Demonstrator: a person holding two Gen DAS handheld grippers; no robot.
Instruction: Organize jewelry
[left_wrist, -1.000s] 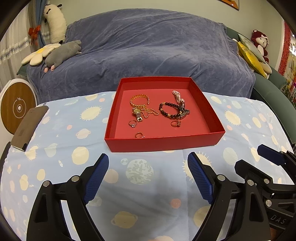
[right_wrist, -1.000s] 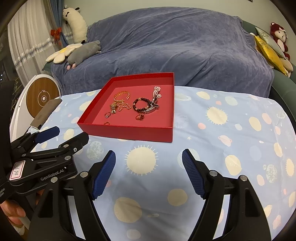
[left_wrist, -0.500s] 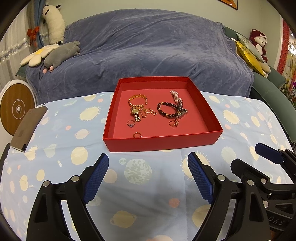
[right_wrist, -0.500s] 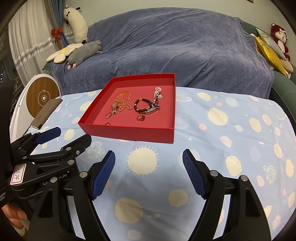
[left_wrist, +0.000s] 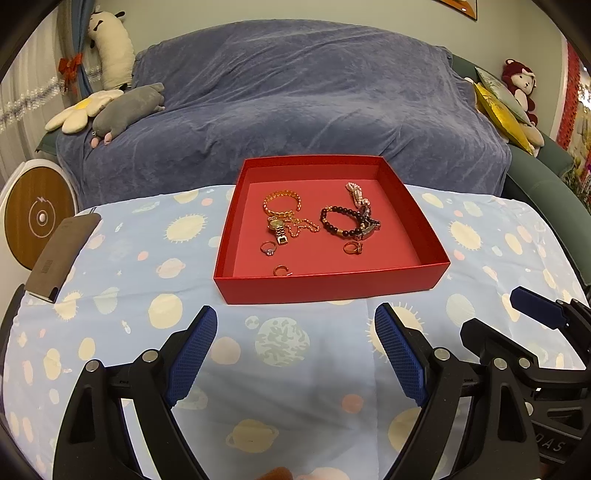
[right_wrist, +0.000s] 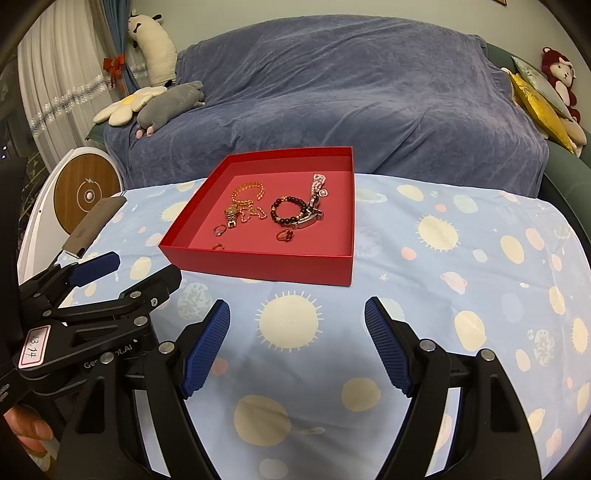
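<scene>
A shallow red box sits on the planet-print cloth at the table's far middle. Inside lie a gold chain bracelet, a gold watch, a dark bead bracelet, a pearl strand and three small rings. My left gripper is open and empty, in front of the box. My right gripper is open and empty, in front of the box's right corner. Each gripper shows in the other's view.
A brown phone-like case lies at the table's left edge. A sofa under a blue cover stands behind the table, with plush toys on its left. A round white-and-wood device stands at the left.
Both grippers have drawn back slightly from the box, which now looks a little farther away. Both stay open and empty. The jewelry has not moved.
</scene>
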